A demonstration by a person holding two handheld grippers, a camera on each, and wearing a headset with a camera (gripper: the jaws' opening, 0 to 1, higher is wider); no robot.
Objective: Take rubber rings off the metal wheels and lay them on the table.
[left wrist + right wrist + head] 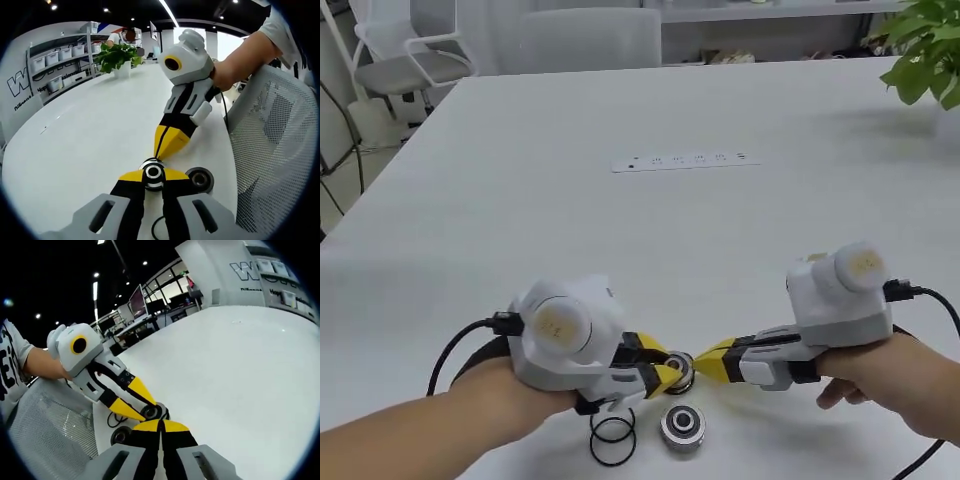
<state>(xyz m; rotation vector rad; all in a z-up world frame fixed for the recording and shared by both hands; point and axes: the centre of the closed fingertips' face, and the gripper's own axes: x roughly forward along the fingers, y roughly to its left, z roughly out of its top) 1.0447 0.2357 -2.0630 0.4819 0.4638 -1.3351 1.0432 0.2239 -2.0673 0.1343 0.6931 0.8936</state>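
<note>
The left tool [152, 176] is clamped on a wheel [681, 368]; the right tool [161, 424], jaws together, touches it. Two rings [612, 436] lie on the counter [620, 230].

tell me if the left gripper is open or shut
Shut on a wheel: in the left gripper view it sits pinched between the yellow tips of the left gripper.
</note>
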